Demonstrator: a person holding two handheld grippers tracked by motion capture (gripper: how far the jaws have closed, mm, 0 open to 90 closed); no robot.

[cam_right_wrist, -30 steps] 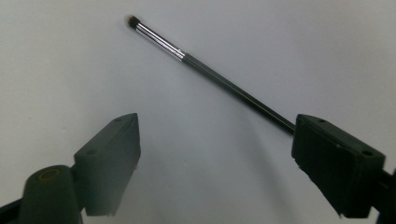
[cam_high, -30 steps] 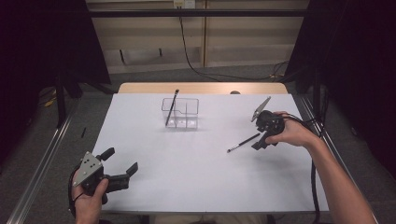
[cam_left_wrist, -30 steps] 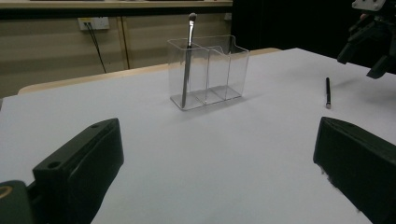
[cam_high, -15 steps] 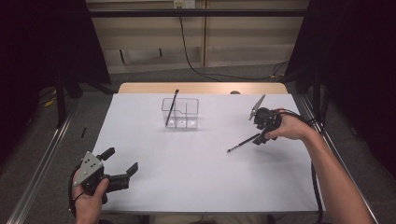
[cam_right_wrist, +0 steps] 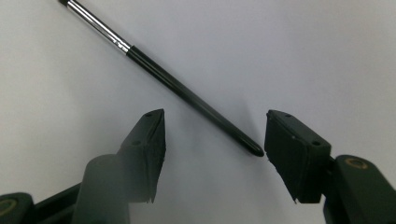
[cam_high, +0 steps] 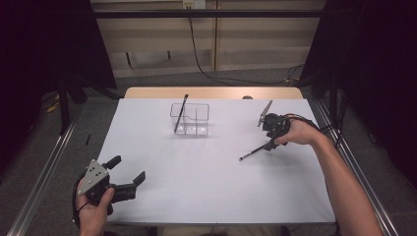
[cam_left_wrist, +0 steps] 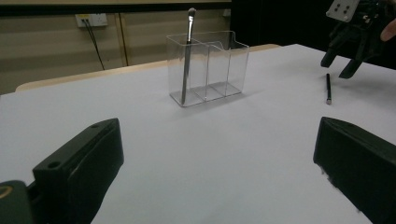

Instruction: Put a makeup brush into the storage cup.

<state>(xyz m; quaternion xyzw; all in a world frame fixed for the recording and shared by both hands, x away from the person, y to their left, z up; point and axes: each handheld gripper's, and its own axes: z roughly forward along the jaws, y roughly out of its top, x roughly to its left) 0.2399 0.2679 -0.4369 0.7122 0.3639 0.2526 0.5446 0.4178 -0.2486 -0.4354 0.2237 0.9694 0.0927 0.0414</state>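
A black makeup brush (cam_high: 253, 152) with a silver ferrule lies flat on the white table (cam_high: 196, 187), right of centre. My right gripper (cam_high: 269, 144) points down over its handle end. Its jaws have just been closing and stand either side of the handle (cam_right_wrist: 187, 93) without pressing on it; the right gripper (cam_right_wrist: 215, 135) is open. A clear three-part organiser (cam_high: 189, 119) stands at the back centre with another brush (cam_high: 180, 113) leaning in its left compartment. My left gripper (cam_high: 127, 169) rests open near the front left corner, with nothing between its jaws.
In the left gripper view the organiser (cam_left_wrist: 208, 65) stands straight ahead, with the lying brush (cam_left_wrist: 328, 87) and the right gripper (cam_left_wrist: 340, 63) far right. A wooden edge (cam_high: 211, 92) runs behind the table. Dark floor and metal rails flank both sides.
My right hand has shifted slightly left and lowered onto the lying brush's handle end, and its jaws have narrowed. The left gripper has stayed still.
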